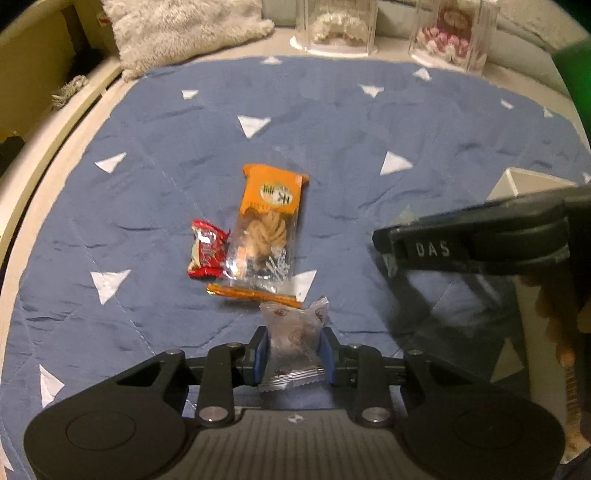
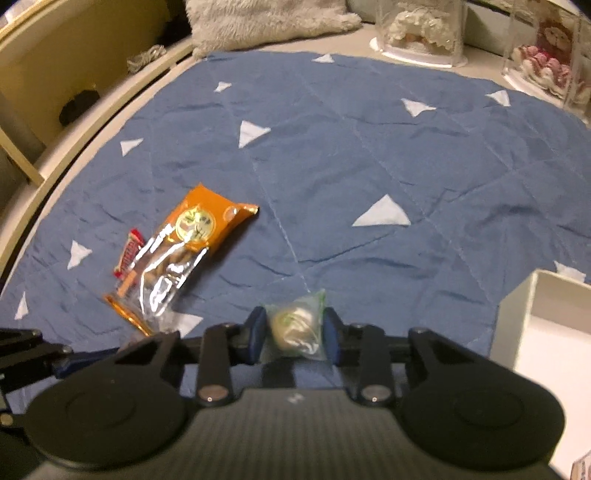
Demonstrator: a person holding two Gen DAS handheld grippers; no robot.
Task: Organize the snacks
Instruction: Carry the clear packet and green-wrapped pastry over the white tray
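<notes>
Both the left gripper (image 1: 294, 356) and right gripper (image 2: 294, 336) have fingers clamped on something.

Left claw (image 1: 294, 350) grips white-wrapped snack (image 1: 293, 349) — orange packet (image 1: 264, 229) beyond.

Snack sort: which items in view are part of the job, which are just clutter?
Job:
- clear-wrapped snack in left gripper
- green-edged snack in right gripper
- orange cookie pack
- red candy
- white box, likely the bin

Clutter:
- fluffy pillow
- two clear display cases
- blue quilt
</notes>
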